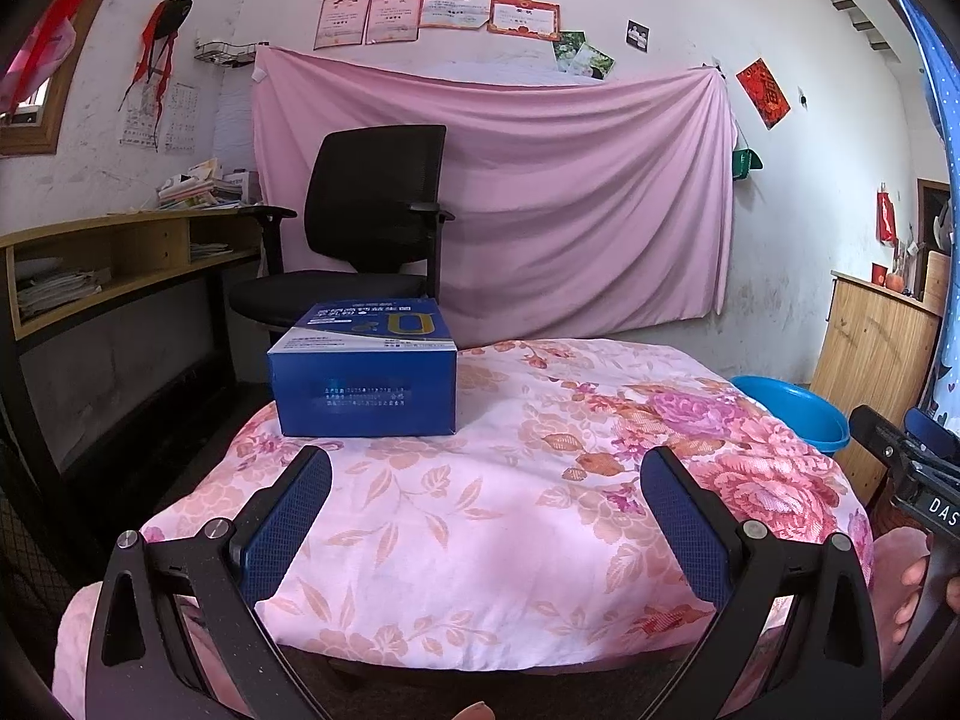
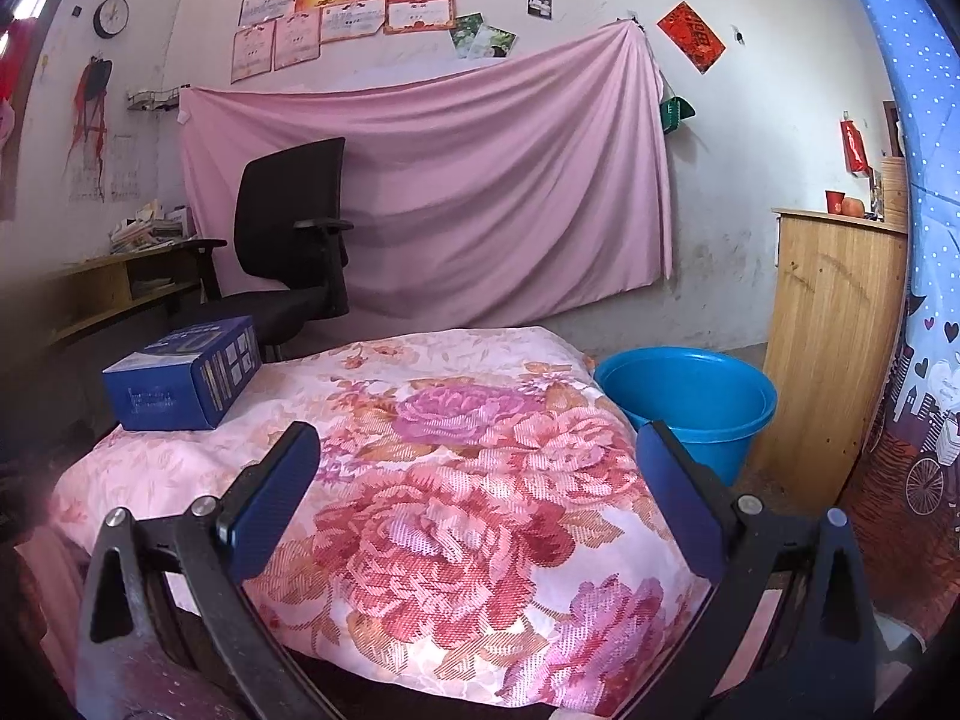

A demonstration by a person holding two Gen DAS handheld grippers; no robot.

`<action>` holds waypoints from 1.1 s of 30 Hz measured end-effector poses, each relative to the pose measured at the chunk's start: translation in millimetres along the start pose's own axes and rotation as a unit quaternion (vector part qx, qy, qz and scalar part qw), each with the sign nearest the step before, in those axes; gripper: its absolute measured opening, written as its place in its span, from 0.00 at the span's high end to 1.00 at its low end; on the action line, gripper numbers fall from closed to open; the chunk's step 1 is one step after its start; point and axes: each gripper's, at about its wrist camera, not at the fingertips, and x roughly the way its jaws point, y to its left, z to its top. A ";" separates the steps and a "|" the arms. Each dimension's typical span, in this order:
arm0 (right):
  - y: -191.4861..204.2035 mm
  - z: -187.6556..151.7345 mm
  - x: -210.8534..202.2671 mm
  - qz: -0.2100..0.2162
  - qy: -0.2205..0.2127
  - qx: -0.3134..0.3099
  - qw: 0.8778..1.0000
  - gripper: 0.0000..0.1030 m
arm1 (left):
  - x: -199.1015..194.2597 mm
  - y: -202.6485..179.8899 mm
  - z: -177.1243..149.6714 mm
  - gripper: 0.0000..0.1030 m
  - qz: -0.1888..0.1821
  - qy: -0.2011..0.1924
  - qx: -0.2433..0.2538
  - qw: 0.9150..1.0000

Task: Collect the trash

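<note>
I'm holding both hand-held grippers — left point(image 1: 486, 480), right point(image 2: 477, 462) — spread wide, lining up the blue box point(image 1: 366, 372) for the bucket point(image 2: 690, 402)

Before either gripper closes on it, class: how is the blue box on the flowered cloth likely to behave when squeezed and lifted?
The blue box looks like thin printed card, so it probably dents under a hard squeeze. Its flat sides suit a firm pinch; it should not roll. On the soft flowered cloth, a push may tip it.
</note>
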 end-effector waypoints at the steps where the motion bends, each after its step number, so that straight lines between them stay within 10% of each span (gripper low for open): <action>1: 0.6 0.3 0.4 0.000 0.001 -0.001 1.000 0.00 | -0.2 0.2 -0.1 0.02 0.000 0.000 0.000 1.000; 33: 3.5 -1.7 1.3 0.000 0.003 0.000 1.000 0.00 | -5.1 1.6 -0.2 0.02 0.001 -0.003 0.001 1.000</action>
